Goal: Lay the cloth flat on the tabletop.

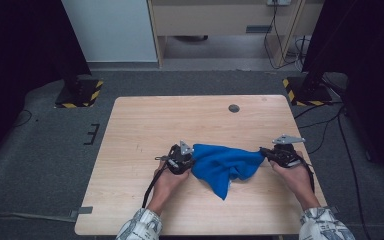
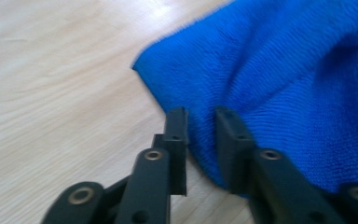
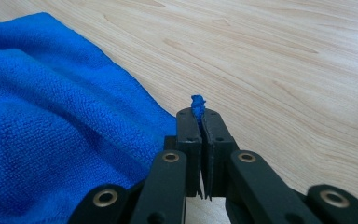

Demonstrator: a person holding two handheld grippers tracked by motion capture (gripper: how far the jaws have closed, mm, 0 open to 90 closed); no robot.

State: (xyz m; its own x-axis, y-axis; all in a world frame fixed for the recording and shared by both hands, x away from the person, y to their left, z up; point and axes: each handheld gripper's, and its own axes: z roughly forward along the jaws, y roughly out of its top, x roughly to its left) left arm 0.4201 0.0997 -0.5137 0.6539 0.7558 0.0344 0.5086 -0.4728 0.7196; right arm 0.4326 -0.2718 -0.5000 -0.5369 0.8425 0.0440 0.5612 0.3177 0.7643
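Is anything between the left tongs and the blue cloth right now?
Nothing visible. The left tongs stand slightly open with an edge of the blue cloth between them, bare table beside. The right tongs are shut on its other corner.

No legible text or labels

1. The blue cloth (image 1: 227, 165) is a soft, nubby microfibre towel, bunched and creased, not spread flat.
2. It stretches between the left gripper (image 1: 190, 159) and the right gripper (image 1: 264, 153), its middle sagging in folds, with one pointed corner hanging towards the person, below the line between the two claws.
3. At the right claw, a pinched tuft of its edge pokes out past the tips of the closed jaws.
4. At the left claw, a folded edge lies in the gap between the parted jaws, its free corner just beyond the tips.
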